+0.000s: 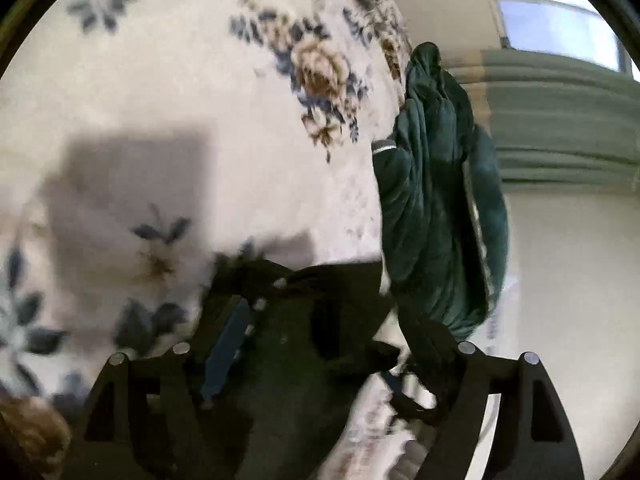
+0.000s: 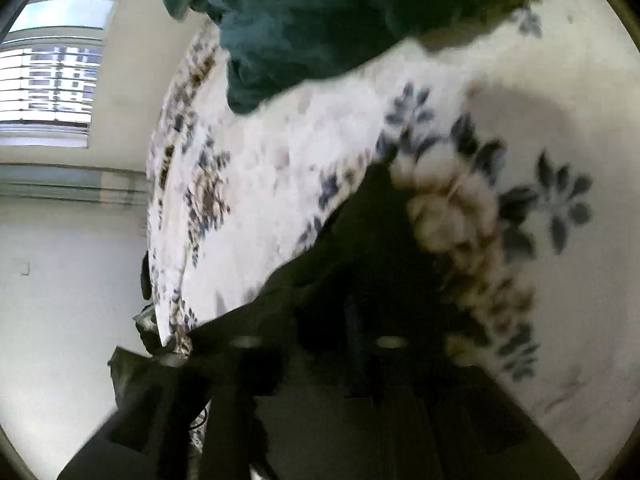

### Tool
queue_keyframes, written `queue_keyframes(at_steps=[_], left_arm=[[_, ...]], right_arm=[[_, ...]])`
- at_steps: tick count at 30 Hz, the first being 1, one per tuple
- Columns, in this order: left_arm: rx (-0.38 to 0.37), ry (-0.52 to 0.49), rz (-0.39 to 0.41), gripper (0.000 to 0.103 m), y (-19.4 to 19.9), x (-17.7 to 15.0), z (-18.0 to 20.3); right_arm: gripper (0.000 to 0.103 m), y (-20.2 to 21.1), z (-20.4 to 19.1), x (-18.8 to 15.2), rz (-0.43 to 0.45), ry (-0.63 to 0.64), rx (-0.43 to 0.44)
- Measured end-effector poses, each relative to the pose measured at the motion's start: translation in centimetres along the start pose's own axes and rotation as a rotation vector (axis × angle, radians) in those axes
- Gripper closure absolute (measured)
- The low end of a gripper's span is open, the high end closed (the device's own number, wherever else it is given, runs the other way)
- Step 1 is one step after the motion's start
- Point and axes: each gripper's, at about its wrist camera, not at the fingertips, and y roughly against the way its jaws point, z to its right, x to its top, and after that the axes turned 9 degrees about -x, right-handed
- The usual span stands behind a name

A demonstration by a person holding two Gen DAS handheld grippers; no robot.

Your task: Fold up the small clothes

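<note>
Dark green cloth [image 1: 440, 200], a bunched small garment, lies at 2 o'clock in the left wrist view, on a white floral sheet [image 1: 200, 100]. The left gripper [image 1: 316, 344] has its jaws wide apart over a black garment [image 1: 288, 380], not pressing it. In the right view the green cloth is at 12 o'clock; the right gripper [image 2: 360, 344] is blurred, so I cannot tell its jaws.

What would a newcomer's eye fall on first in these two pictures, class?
First, the crumpled dark green fleece garment, bunched at the right edge of the white floral blanket in the left wrist view and lying at the top of the right wrist view. Next, the blanket's tan rose with blue leaves. A blurred black cloth fills the foreground.
</note>
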Motion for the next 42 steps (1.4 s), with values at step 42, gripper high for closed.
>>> queue_keyframes(at_steps=[42], left_arm=[[0.611,-0.403,-0.212,0.026,1.0,-16.6,-2.2]], right_arm=[[0.050,2.9,6.0,-19.2,-0.180,-0.024,-0.325]])
